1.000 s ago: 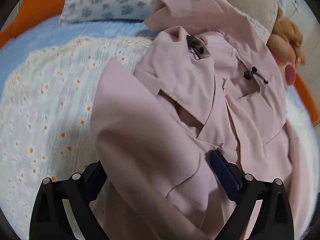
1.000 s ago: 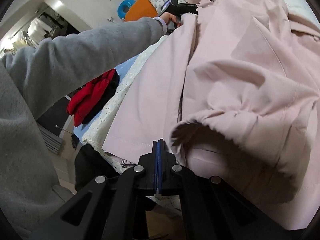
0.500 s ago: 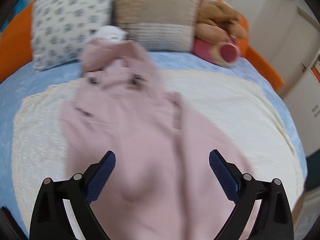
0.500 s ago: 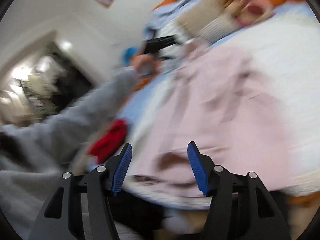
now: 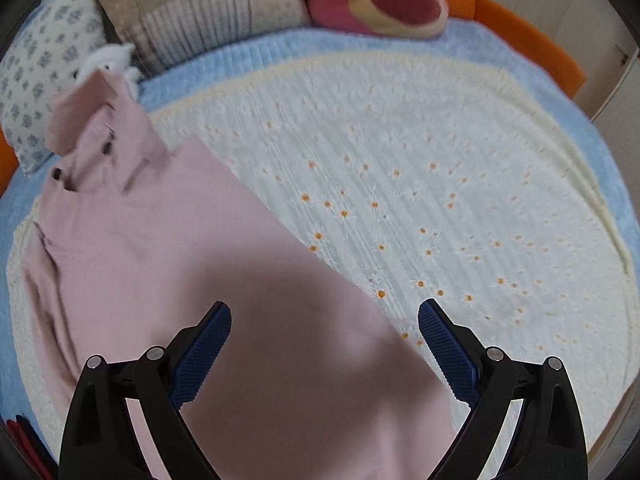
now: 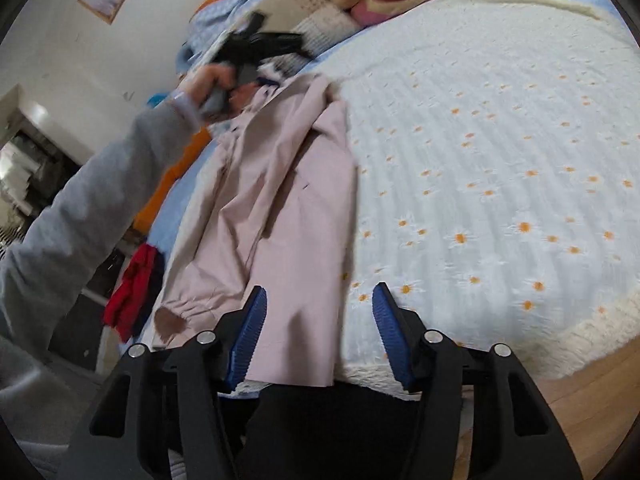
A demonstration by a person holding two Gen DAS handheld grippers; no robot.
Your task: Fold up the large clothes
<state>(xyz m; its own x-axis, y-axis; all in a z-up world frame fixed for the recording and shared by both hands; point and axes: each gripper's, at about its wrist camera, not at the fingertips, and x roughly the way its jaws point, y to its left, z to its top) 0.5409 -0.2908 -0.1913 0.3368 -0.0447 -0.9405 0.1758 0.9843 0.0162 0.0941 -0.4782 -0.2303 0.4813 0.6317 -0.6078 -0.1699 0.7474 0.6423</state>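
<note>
We are looking down on a bed whose white daisy-embroidered cover [image 5: 420, 200] is bearing the one thing we are folding: a pink jacket [image 5: 180, 272], lying lengthwise along the left part of the cover, its collar end toward the pillows [image 5: 208, 28] and its hem hanging over the near edge. A plush toy [image 5: 384, 0] is lying by the headboard, and red clothing [image 6: 134, 292] is hanging off the bed's left side.

Our left gripper [image 5: 324, 336] is hovering above the jacket's lower half, pointing steeply down, its jaws spread wide with nothing between them. In the right wrist view the left hand [image 6: 212, 88], in a grey sleeve [image 6: 92, 200], is reaching out over the collar. Our right gripper [image 6: 320, 332] is hanging over the hem edge, its jaws having just narrowed slightly, parted and pressing on nothing.
</note>
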